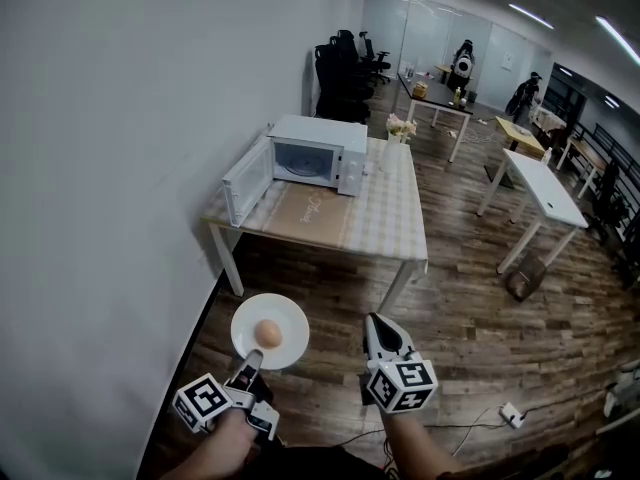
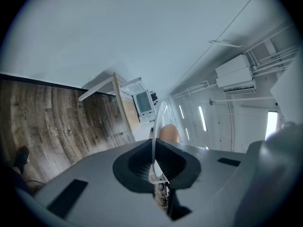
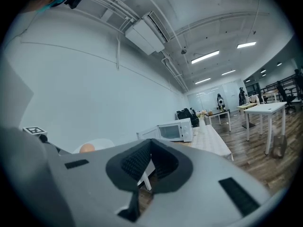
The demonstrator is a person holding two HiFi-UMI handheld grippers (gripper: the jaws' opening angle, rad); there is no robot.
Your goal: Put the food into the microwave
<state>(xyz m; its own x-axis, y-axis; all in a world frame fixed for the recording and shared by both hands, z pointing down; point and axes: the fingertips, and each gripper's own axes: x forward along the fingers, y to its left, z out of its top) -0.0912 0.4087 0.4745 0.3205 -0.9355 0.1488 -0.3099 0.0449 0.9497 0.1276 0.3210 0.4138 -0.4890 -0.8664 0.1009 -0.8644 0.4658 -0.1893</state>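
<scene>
My left hand-held gripper [image 1: 245, 366] is pinching the plate [image 1: 292, 317] by its rim, 1 egg [image 1: 267, 334] lying on it; my right hand-held gripper [image 1: 378, 329] is hovering pressed together, the microwave [image 1: 318, 153] standing open

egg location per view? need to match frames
Head view: egg lower left of centre, on the plate.
Left gripper view: egg at centre, just beyond the jaws.
Right gripper view: egg low at left, partly hidden.
Shared landmark: the open microwave.

No words or numbers can be read. Faint writing is seen on the brown mat [image 1: 305, 218] on the table [image 1: 392, 230], but it is too small to be made out.
</scene>
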